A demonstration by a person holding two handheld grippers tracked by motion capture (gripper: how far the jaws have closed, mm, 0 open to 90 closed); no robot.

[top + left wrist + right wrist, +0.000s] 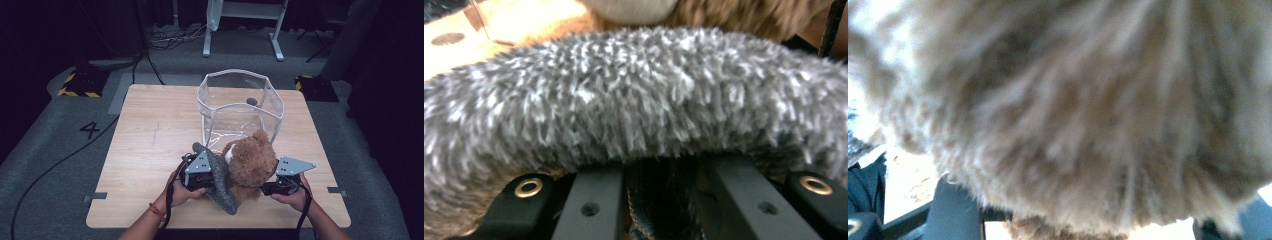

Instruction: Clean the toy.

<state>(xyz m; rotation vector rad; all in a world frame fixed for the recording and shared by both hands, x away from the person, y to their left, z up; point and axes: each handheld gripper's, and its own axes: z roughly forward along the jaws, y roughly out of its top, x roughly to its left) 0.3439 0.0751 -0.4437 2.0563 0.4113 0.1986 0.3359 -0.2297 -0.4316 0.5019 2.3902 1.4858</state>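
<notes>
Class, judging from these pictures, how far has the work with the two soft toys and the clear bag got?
Done: the clear bag stands open. In hand: the left gripper grips the grey plush; the right gripper presses the brown teddy. Left: both toys are outside the bag.

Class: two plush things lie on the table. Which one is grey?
The long grey fuzzy plush piece by the left claw; the round brown furry teddy bear beside it is brown.

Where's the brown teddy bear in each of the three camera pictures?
High view: brown teddy bear sits at the table's near middle, in front of the clear bag.
Left gripper view: a brown strip along the top edge, behind the grey fuzzy cloth.
Right gripper view: blurred fur across most of the picture.
Shared landmark: the light wooden table.
</notes>
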